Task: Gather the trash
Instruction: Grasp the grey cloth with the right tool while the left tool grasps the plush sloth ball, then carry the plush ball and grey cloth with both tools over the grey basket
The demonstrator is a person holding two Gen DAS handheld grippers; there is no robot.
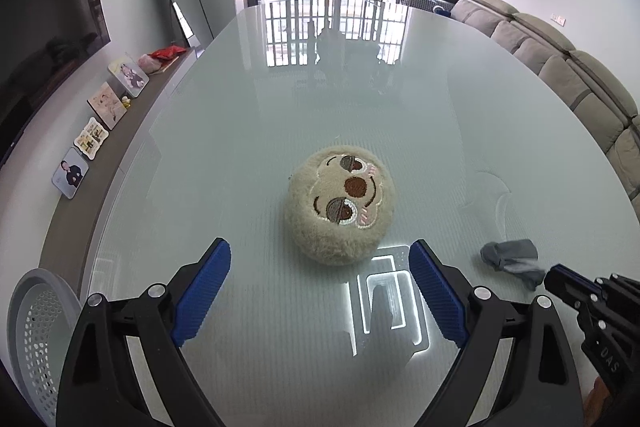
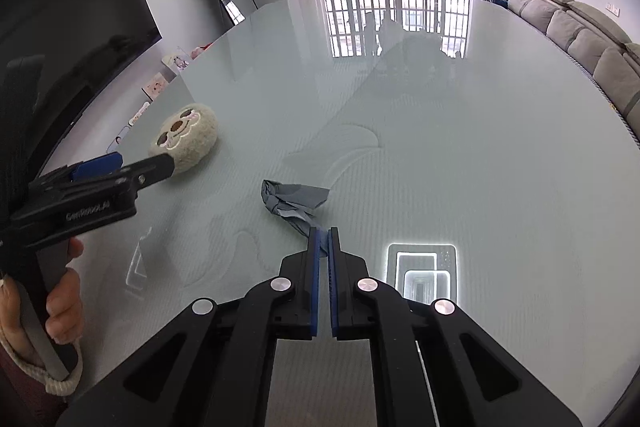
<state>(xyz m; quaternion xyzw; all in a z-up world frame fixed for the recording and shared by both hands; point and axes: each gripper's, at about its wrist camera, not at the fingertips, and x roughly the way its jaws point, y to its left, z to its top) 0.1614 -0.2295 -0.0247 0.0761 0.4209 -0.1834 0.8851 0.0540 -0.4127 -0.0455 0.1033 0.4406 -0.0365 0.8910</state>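
Crumpled grey scrap (image 2: 294,201) on table, end pinched in right gripper (image 2: 323,231).

"das" on right gripper (image 1: 550,277); left gripper (image 2: 132,163) lettering unclear.

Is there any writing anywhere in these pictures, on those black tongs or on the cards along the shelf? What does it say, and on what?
"DAS": on the black body of the right gripper, at the left wrist view's right edge.
"GenROBOT.AI", hard to read, so unsure: on the side of the left gripper, in the right wrist view.
Picture cards on the shelf: any print is too small to read.
Nothing readable on the plush toy.
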